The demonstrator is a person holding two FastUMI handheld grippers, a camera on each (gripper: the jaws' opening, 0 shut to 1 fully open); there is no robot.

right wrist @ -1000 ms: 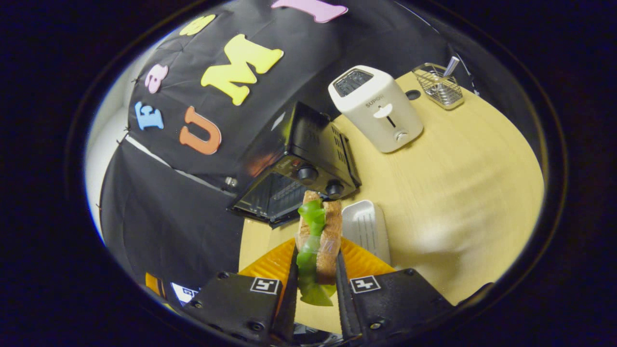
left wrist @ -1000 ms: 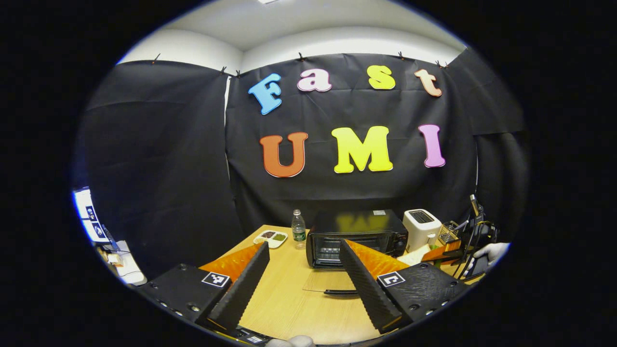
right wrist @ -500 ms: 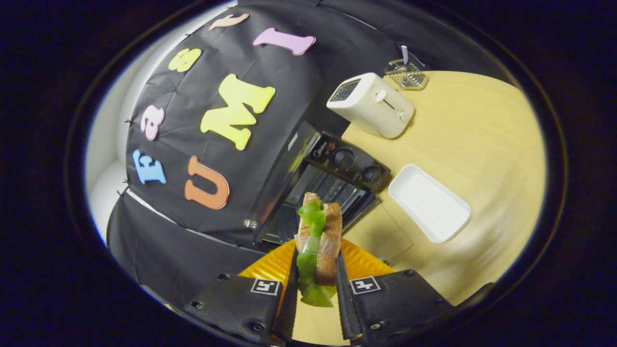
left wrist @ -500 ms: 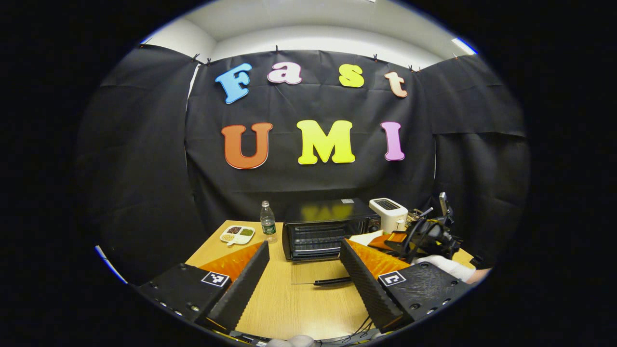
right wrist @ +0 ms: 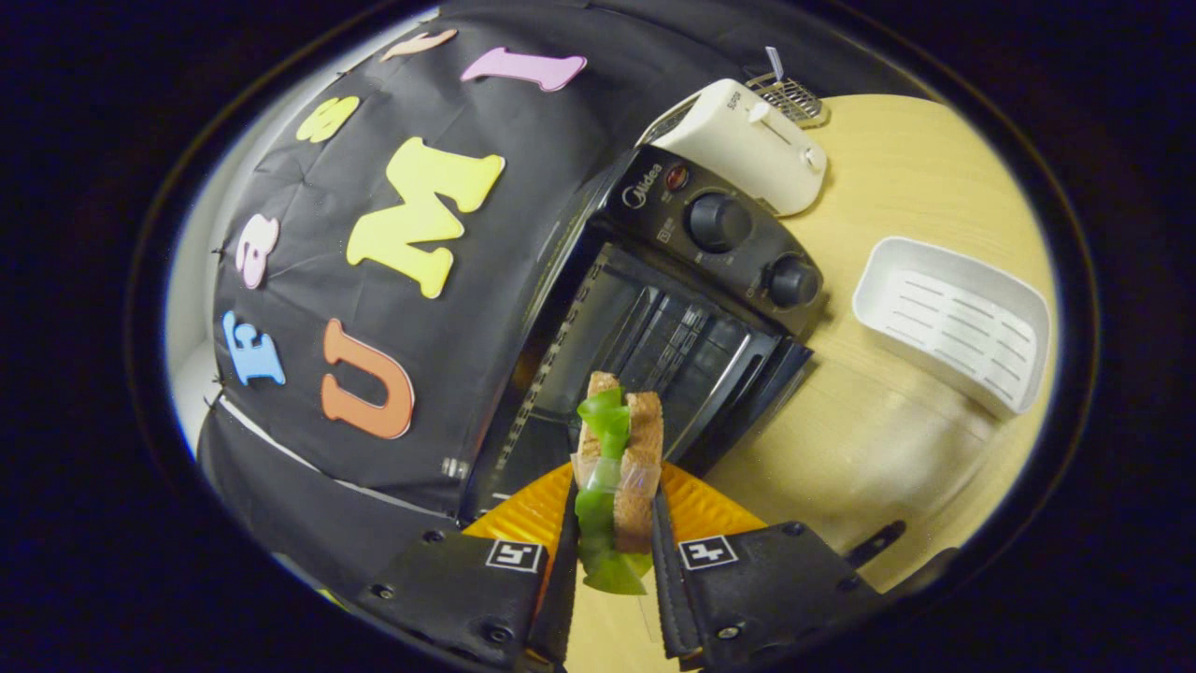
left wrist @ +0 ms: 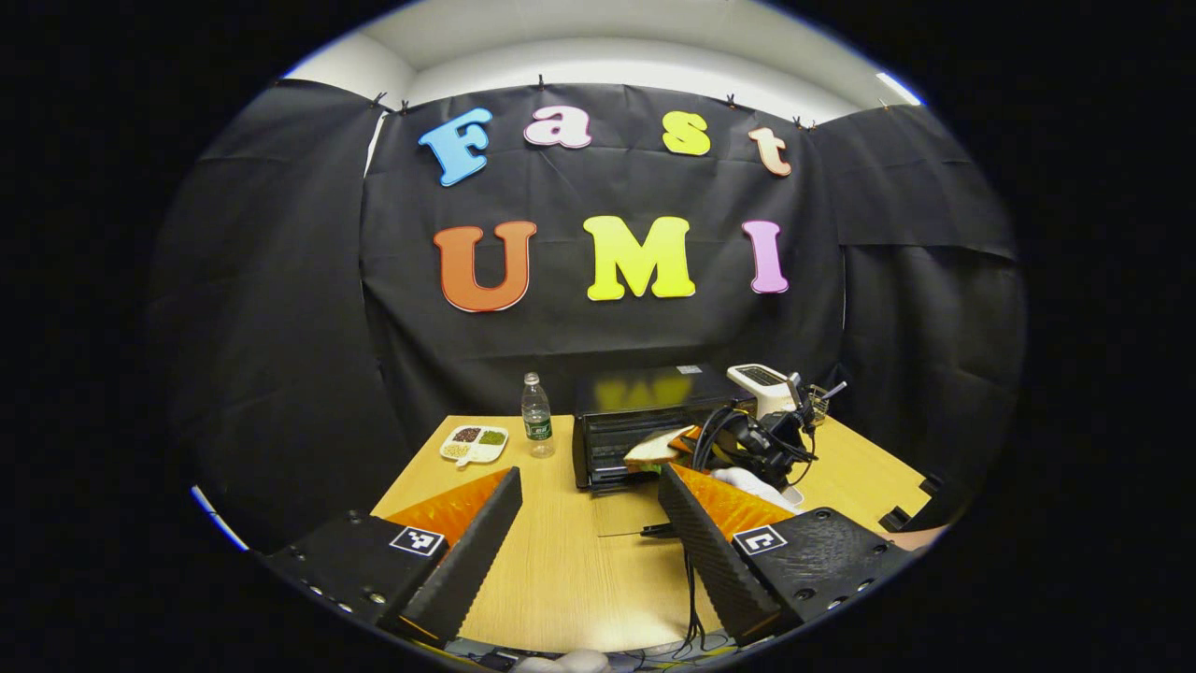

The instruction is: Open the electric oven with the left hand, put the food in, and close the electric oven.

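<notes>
Wooden table (left wrist: 561, 579): L gripper (left wrist: 589, 523) fingers apart, R gripper (right wrist: 612, 551) fingers clamping sandwich (right wrist: 617, 467) before open oven (right wrist: 654, 327).

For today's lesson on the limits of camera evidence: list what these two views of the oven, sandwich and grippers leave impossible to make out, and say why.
- Sandwich filling, right gripper view: the lower part sits between the right gripper fingers, hidden.
- Oven cavity depth: dark; sandwich blocks part of the rack.
- Oven door, left gripper view: glass seen nearly edge-on, partly behind the left gripper.
- Divided dish contents: too small to identify.
- Wire basket: cut by the toaster.
</notes>
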